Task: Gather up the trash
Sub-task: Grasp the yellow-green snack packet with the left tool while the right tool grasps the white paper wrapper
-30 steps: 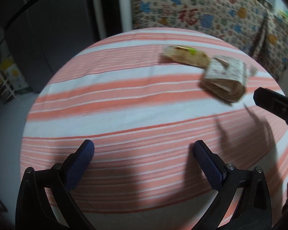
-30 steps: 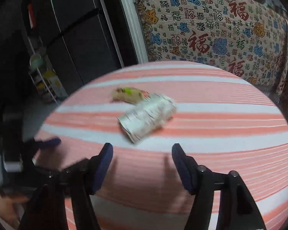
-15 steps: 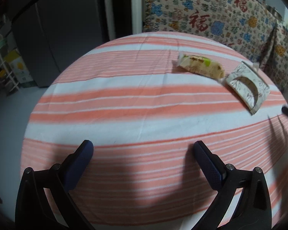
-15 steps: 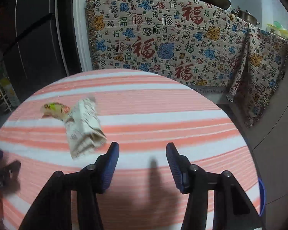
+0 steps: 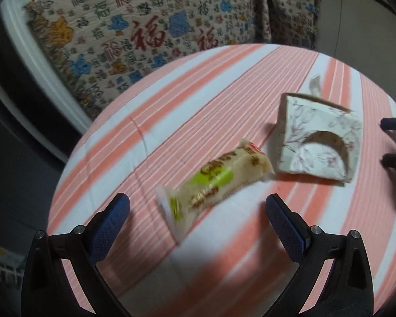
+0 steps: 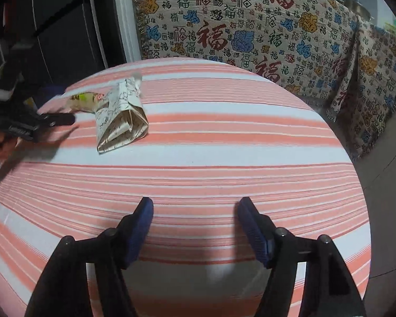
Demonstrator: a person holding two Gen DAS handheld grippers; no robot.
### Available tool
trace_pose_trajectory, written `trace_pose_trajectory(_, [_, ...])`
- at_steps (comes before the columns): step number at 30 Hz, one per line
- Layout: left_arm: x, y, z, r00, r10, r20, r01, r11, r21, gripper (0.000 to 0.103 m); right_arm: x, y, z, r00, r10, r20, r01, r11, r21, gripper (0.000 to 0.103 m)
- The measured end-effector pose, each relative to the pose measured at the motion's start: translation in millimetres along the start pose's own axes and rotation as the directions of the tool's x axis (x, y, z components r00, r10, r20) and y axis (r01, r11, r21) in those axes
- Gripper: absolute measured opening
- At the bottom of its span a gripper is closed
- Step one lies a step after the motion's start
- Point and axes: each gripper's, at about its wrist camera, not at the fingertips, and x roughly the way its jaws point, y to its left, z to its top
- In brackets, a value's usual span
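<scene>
Hovering with fingers spread wide, the left claw (image 5: 196, 206) frames a green-and-cream snack wrapper (image 5: 213, 182) lying on the striped round tabletop (image 5: 171, 100); a flattened floral tissue box (image 5: 318, 138) lies just beside it; the right claw (image 6: 195, 208), also wide and empty, hangs well apart from both.
</scene>
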Motion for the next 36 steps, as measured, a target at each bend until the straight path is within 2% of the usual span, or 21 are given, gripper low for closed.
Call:
trace_pose_trajectory(3, [5.2, 10.2, 0.8, 0.996, -0.064, 0.057, 0.066, 0.997, -0.039, 0.100, 1.3, -3.7, -0.6, 1.000, 0.007, -0.002, -0.007, 1.000, 0.006, 0.070])
trace_pose_trajectory(5, [5.9, 7.9, -1.6, 0.989, -0.127, 0.070, 0.130, 0.991, -0.038, 0.086, 0.4, -3.5, -1.9, 1.000, 0.006, -0.002, -0.005, 1.000, 0.004, 0.070])
trace_pose_trajectory(6, [3.1, 7.9, -2.7, 0.981, -0.180, 0.077, 0.183, 0.982, -0.042, 0.072, 1.0, -6.7, -0.4, 1.000, 0.006, -0.003, -0.006, 1.000, 0.005, 0.070])
trace_pose_trajectory(7, [1.3, 5.7, -3.5, 0.977, -0.194, 0.083, 0.198, 0.979, -0.041, 0.058, 1.6, -7.4, 0.2, 1.000, 0.005, -0.004, -0.005, 1.000, 0.005, 0.070])
trace_pose_trajectory(8, [-1.1, 5.5, -4.7, 0.975, -0.205, 0.085, 0.209, 0.977, -0.041, 0.050, 1.7, -8.7, 0.1, 1.000, 0.005, -0.004, -0.005, 1.000, 0.005, 0.070])
trace_pose_trajectory(9, [-4.4, 5.8, -7.1, 0.971, -0.225, 0.083, 0.229, 0.972, -0.048, 0.035, 1.9, -8.6, 0.3, 1.000, 0.005, -0.004, -0.005, 1.000, 0.004, 0.070])
trace_pose_trajectory(10, [-8.7, 6.2, -10.8, 0.967, -0.239, 0.085, 0.245, 0.967, -0.064, 0.032, 2.0, -8.3, 0.6, 1.000, 0.007, -0.005, -0.007, 1.000, 0.007, 0.071])
trace_pose_trajectory(12, [-16.7, 4.3, -20.1, 0.971, -0.225, 0.084, 0.232, 0.968, -0.093, 0.029, 1.8, -7.4, 0.1, 1.000, 0.028, -0.007, -0.028, 1.000, 0.010, 0.080])
trace_pose_trajectory(13, [-21.5, 1.0, -26.8, 0.976, -0.204, 0.073, 0.211, 0.971, -0.110, 0.029, 3.0, -8.1, 1.3, 0.998, 0.066, -0.009, -0.066, 0.998, 0.006, 0.087])
trace_pose_trajectory(15, [-33.0, -6.3, -39.8, 0.986, -0.157, 0.054, 0.164, 0.973, -0.164, 0.029, 5.2, -6.8, 6.0, 0.991, 0.137, -0.011, -0.137, 0.990, -0.025, 0.088])
trace_pose_trajectory(18, [-46.7, -14.6, -58.1, 0.993, -0.113, 0.018, 0.113, 0.956, -0.271, 0.029, 14.8, -3.3, 19.3, 0.969, 0.244, -0.024, -0.246, 0.966, -0.083, 0.088])
trace_pose_trajectory(21, [-60.4, -39.1, -71.6, 0.999, -0.045, -0.030, 0.033, 0.946, -0.322, 0.030, 26.4, 0.3, 37.4, 0.955, 0.295, -0.019, -0.295, 0.949, -0.109, 0.088])
trace_pose_trajectory(24, [-67.3, -60.5, -75.9, 0.998, -0.033, -0.045, 0.015, 0.932, -0.363, 0.030, 32.0, 10.8, 52.9, 0.937, 0.349, 0.004, -0.345, 0.928, -0.143, 0.088])
trace_pose_trajectory(26, [-70.1, -72.7, -77.0, 0.999, -0.019, -0.043, 0.001, 0.924, -0.381, 0.033, 39.2, 22.7, 62.8, 0.938, 0.347, 0.008, -0.339, 0.921, -0.193, 0.087])
trace_pose_trajectory(27, [-71.1, -76.8, -77.7, 0.999, -0.013, -0.040, -0.003, 0.924, -0.383, 0.039, 44.3, 27.5, 65.9, 0.942, 0.336, 0.008, -0.327, 0.924, -0.199, 0.087])
trace_pose_trajectory(28, [-72.2, -81.7, -78.5, 0.999, -0.018, -0.033, 0.004, 0.924, -0.383, 0.050, 49.0, 29.7, 67.1, 0.943, 0.334, 0.000, -0.328, 0.925, -0.193, 0.074])
trace_pose_trajectory(29, [-73.2, -85.1, -79.1, 0.999, -0.032, -0.025, 0.021, 0.924, -0.383, 0.057, 55.3, 31.6, 67.3, 0.937, 0.349, -0.028, -0.348, 0.920, -0.178, 0.061])
trace_pose_trajectory(30, [-75.2, -87.8, -80.5, 0.999, -0.044, -0.013, 0.036, 0.922, -0.386, 0.066, 53.8, 32.4, 68.0, 0.942, 0.335, -0.015, -0.332, 0.926, -0.182, 0.057])
trace_pose_trajectory(31, [-77.9, -89.3, -81.8, 0.999, -0.049, -0.002, 0.044, 0.921, -0.388, 0.071, 50.3, 32.0, 67.4, 0.940, 0.342, -0.008, -0.337, 0.925, -0.176, 0.051])
trace_pose_trajectory(33, [-83.6, -88.6, -84.9, 0.999, -0.031, 0.027, 0.039, 0.918, -0.394, 0.074, 40.2, 24.8, 62.0, 0.936, 0.353, 0.000, -0.349, 0.925, -0.151, 0.046])
trace_pose_trajectory(36, [-84.1, -84.5, -88.3, 0.999, 0.001, 0.035, 0.013, 0.918, -0.396, 0.078, 24.0, 10.3, 45.1, 0.947, 0.319, 0.016, -0.314, 0.938, -0.146, 0.044])
